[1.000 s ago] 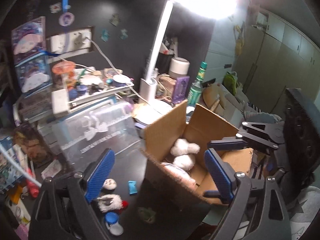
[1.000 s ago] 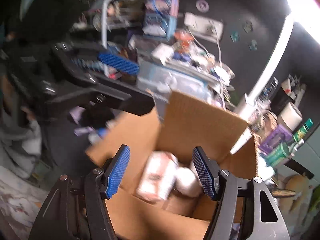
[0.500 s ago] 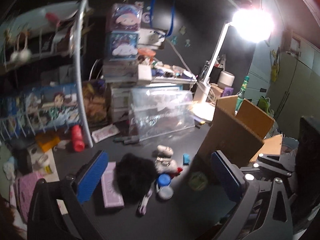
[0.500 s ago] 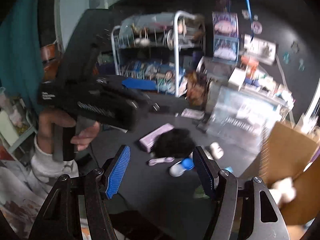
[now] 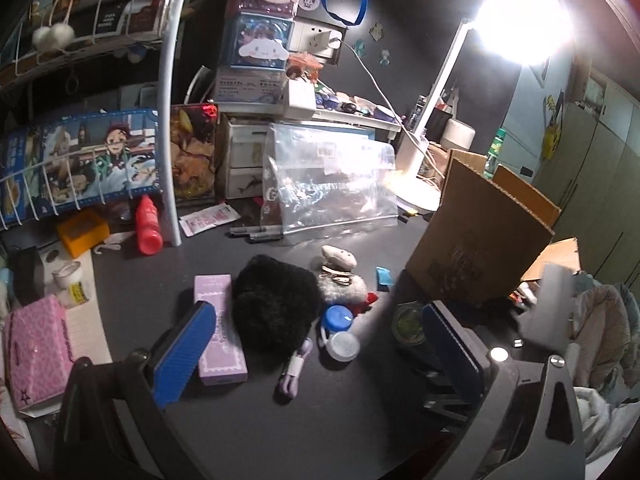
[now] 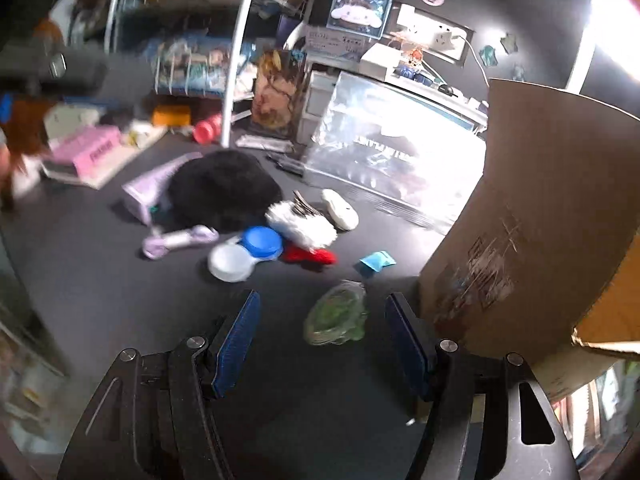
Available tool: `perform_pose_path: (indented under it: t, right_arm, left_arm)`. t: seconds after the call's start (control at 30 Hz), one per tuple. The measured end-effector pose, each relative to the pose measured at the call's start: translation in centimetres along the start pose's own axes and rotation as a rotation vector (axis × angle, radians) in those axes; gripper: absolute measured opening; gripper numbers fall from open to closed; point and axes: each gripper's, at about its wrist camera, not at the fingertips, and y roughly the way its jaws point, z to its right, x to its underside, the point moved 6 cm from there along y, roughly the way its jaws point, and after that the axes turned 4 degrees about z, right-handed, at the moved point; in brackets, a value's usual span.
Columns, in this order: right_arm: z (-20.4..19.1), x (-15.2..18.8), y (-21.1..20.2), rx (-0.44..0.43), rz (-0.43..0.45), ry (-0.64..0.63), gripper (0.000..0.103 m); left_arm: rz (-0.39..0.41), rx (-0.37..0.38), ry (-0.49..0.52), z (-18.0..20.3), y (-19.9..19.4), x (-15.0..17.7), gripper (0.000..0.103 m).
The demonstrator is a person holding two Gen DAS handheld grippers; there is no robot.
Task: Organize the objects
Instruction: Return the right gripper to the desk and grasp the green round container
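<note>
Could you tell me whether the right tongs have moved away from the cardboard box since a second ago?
Yes: the right tongs left the cardboard box, now beside it over the desk.

Cardboard box (image 5: 476, 236) at desk's (image 5: 240, 420) right, furry pouch (image 5: 272, 304) left of it, plastic bag (image 5: 332, 192) behind the pouch

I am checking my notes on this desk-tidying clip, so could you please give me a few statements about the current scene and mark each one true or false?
1. The right gripper is shut on the blue-and-white contact lens case. False: its jaws stand apart with nothing gripped; the case lies on the desk beyond them.
2. The small green clear packet lies ahead of the right gripper, between its fingers. True.
3. The left gripper is wide open and holds nothing. True.
4. The cardboard box stands left of the black fluffy item. False: it stands to the right.
5. The red bottle lies inside the box. False: it stands by the white rack post.
</note>
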Motion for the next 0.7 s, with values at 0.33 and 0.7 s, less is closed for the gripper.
perform_pose_path:
  t: [0.33, 0.7]
  right_arm:
    - [-2.1, 0.6, 1.5, -0.201, -0.016, 0.003, 0.061]
    - [-1.2, 0.9, 2.5, -0.216, -0.03, 0.057, 0.04]
  left_arm:
    - [-0.017, 0.017, 0.016, 0.4, 0.1, 0.1, 0.102]
    - [-0.049, 0.047, -0.008, 0.3, 0.6, 0.2, 0.102]
